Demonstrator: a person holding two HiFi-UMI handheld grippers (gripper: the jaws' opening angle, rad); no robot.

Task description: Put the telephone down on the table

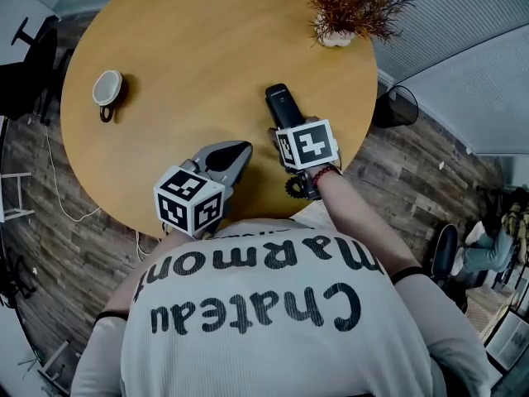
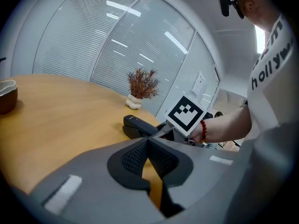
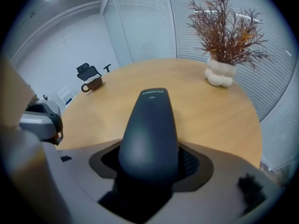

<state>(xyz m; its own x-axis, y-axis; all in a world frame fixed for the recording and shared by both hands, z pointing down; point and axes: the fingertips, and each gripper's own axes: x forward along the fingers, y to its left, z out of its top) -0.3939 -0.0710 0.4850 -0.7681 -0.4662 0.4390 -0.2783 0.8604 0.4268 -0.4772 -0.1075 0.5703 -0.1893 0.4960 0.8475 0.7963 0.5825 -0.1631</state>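
The right gripper (image 3: 149, 169) clamps its jaws on the phone (image 3: 152, 125), low over the bench (image 1: 190, 48), near its right edge. The left gripper (image 2: 148, 158) is empty, jaws pressed together. The setting-down seems in hand: next, rest the phone flat, then ease the jaws apart.

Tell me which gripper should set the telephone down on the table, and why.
Right. The right gripper has its jaws shut on the telephone, held low over the table. The left gripper is shut on nothing, near the table's edge.
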